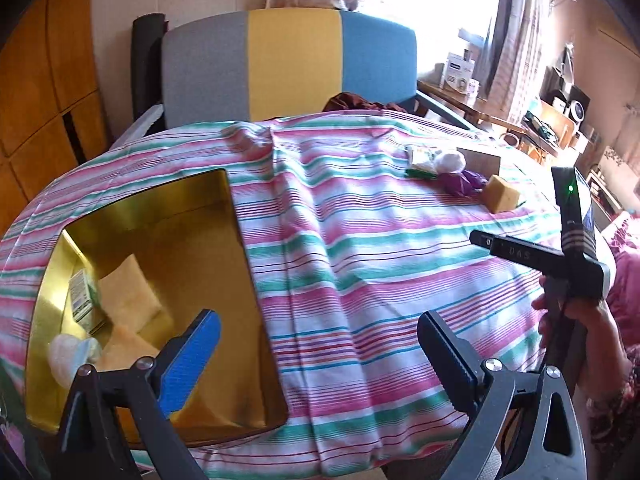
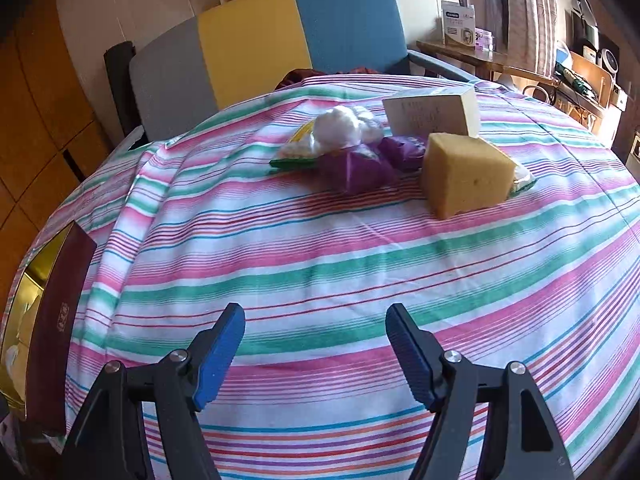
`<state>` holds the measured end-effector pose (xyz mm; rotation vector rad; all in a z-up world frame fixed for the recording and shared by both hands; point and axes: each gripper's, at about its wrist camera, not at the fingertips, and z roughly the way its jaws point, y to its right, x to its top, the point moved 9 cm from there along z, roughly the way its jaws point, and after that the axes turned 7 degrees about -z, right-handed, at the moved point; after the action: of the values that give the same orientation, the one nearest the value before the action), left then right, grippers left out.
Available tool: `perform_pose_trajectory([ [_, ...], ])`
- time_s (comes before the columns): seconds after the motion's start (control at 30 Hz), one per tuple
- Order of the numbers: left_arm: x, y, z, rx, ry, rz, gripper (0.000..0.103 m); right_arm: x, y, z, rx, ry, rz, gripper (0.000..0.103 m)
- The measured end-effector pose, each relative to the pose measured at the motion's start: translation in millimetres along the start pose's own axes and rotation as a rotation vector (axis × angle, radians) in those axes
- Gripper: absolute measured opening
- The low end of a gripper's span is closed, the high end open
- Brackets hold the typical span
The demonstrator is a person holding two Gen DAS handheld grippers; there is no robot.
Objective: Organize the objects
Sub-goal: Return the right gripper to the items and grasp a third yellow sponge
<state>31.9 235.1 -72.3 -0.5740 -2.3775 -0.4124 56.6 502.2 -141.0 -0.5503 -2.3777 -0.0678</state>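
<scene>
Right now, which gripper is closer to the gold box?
Left. The left gripper hangs over the gold box; the right gripper is over bare cloth, box at its far left.

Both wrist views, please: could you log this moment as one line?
left gripper open, empty, over gold box | right gripper open, empty, facing sponge

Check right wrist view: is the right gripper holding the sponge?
No. The right gripper stands open and empty over the striped cloth, while the sponge sits well ahead of it.
</scene>
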Motion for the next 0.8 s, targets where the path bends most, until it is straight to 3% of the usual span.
perform_pose_trajectory([
  [0.27, -0.7, 22.6, 10.4, -0.02, -0.02, 0.034, 0.1, 35.5, 76.9, -3.7, -0.105, 0.086, 0.081, 0.074],
  [0.43, -3.3, 30.2, 21.2, -0.025, -0.046, 0.035, 0.1, 57.9, 121.9, -2.8, -0.176, 0.131, 0.107, 0.08],
  [0.6, -5.6, 39.2, 26.8, -0.028, -0.058, 0.056, 0.1, 70.0, 142.2, 9.0, -0.155, 0.145, 0.122, 0.084],
  [0.8, -4.0, 47.2, 33.4, -0.033, -0.069, 0.067, 0.1, 79.3, 132.6, 22.9, -0.08, 0.158, 0.089, 0.085],
])
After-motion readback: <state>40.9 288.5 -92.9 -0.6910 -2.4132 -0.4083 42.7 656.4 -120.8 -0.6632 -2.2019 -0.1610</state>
